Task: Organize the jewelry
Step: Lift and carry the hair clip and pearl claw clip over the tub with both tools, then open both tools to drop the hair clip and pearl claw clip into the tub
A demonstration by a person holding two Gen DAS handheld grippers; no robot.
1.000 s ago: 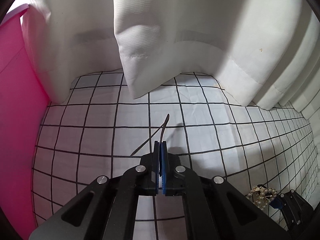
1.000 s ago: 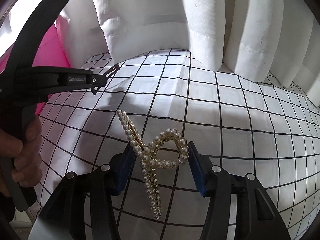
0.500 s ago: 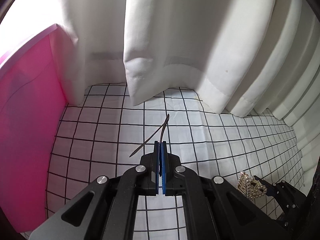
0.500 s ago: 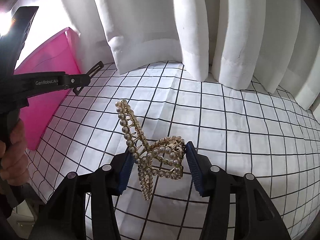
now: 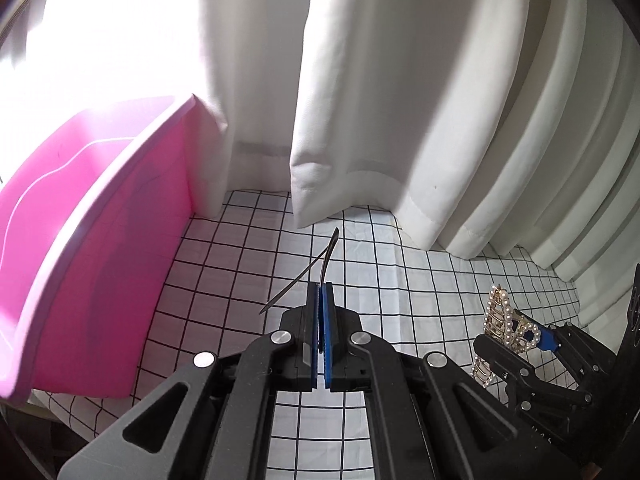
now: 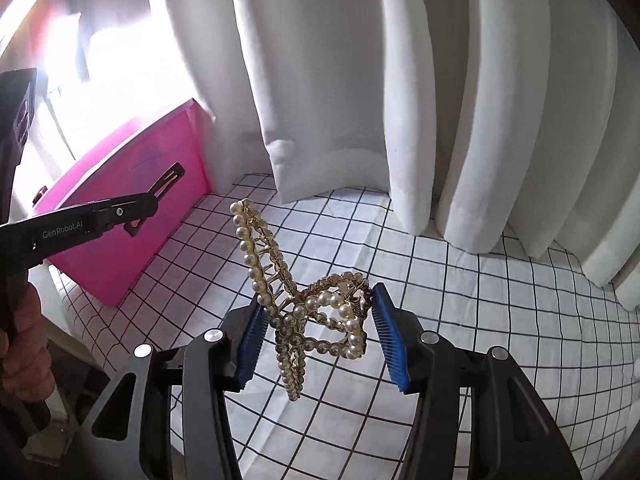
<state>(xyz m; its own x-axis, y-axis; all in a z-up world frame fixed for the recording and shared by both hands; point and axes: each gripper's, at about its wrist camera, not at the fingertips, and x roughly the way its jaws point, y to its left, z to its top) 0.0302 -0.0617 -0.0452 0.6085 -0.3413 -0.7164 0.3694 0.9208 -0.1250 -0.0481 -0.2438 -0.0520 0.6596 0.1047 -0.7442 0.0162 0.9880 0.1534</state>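
My left gripper (image 5: 319,300) is shut on a thin dark metal hair clip (image 5: 326,256) that sticks forward above the checked cloth. It also shows at the left of the right wrist view (image 6: 166,178). My right gripper (image 6: 320,320) is shut on a gold pearl claw clip (image 6: 304,304), held in the air above the cloth; that clip also shows in the left wrist view (image 5: 498,328) at the lower right. A pink bin (image 5: 100,240) stands to the left, its open top in sight; it also shows in the right wrist view (image 6: 132,204).
A white cloth with a black grid (image 5: 380,264) covers the table. White curtains (image 5: 400,100) hang along the back, touching the cloth. The table's left edge lies below the pink bin (image 6: 80,320).
Both grippers have risen and pulled back from the cloth, each still holding its clip. The pink bin's open top has come into view at the left.
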